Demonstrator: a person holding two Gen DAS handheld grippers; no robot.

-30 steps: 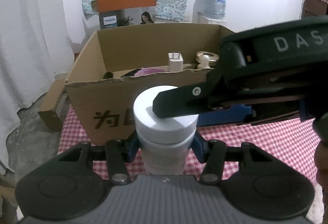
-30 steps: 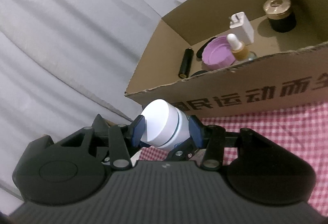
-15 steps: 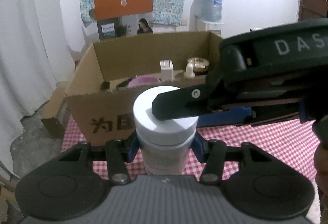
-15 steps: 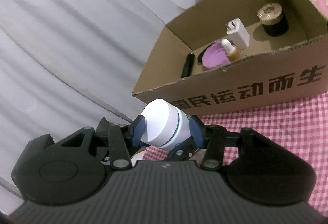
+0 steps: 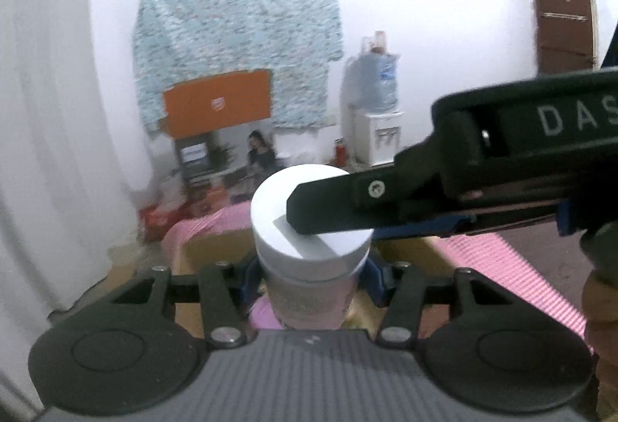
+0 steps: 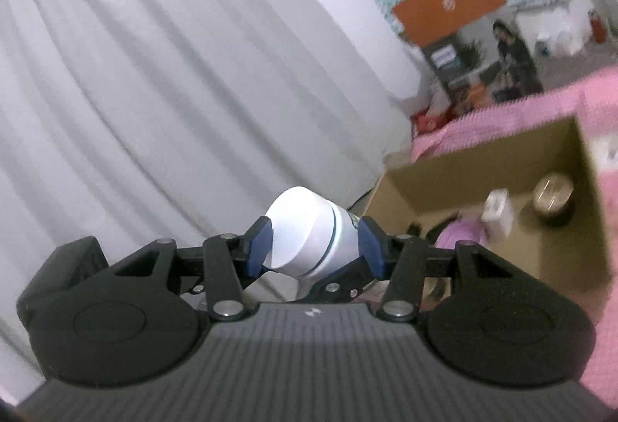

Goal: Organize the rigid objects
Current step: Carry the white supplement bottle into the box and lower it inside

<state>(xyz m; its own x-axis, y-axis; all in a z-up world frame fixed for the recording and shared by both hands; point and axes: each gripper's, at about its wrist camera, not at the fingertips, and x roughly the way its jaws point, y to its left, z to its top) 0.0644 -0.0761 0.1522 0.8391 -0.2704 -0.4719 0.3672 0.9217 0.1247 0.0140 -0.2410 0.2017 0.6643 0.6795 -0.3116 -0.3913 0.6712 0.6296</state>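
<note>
A white jar with a white screw cap point(image 5: 311, 225) is held by both grippers. My left gripper point(image 5: 309, 277) is shut on its body. My right gripper point(image 6: 314, 246) is shut on its cap point(image 6: 305, 232); its body shows in the left wrist view point(image 5: 502, 167), coming in from the right across the cap. The jar is above the open cardboard box point(image 6: 556, 259). The box holds a white charger point(image 6: 498, 207), a gold-lidded dark jar point(image 6: 554, 192) and a purple lid point(image 6: 459, 234).
The box stands on a pink checked tablecloth point(image 5: 513, 259). A white curtain point(image 6: 154, 93) hangs at the left. An orange carton point(image 5: 216, 101) and a water dispenser point(image 5: 376, 113) stand by the far wall.
Both grippers have lifted the jar and carried it forward, from in front of the box's near wall to above the box. The view is now tilted up and blurred.
</note>
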